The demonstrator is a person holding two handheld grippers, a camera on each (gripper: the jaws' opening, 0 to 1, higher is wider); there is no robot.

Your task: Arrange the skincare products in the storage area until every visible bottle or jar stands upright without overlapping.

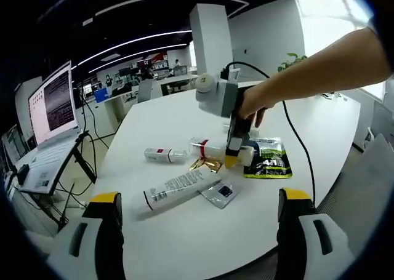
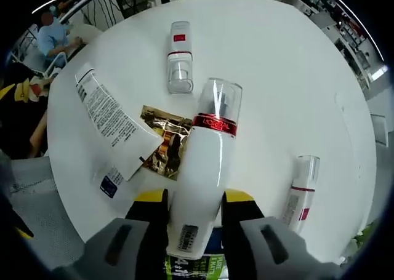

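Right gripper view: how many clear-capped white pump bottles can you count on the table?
3: a large bottle between the right gripper jaws, a small bottle lying beyond it, another small bottle to its right.

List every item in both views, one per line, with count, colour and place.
Pump bottle: 1, white with red band and clear cap, lying on the table between the right gripper's jaws.
Small bottles: 2, white with red and clear caps, both lying down; the other lies right of the pump bottle.
Tube: 1, white with dark print, lying flat near the table edge.
Gold sachet: 1, partly under the pump bottle.
Small sachet: 1, silvery with blue square, beside the tube.
Green pouch: 1, green and black, flat.
Table: 1, white, round.
Laptop: 1, open, on a stand left of the table.
Left gripper: yellow-tipped, open.
Right gripper: yellow-tipped, around the pump bottle.
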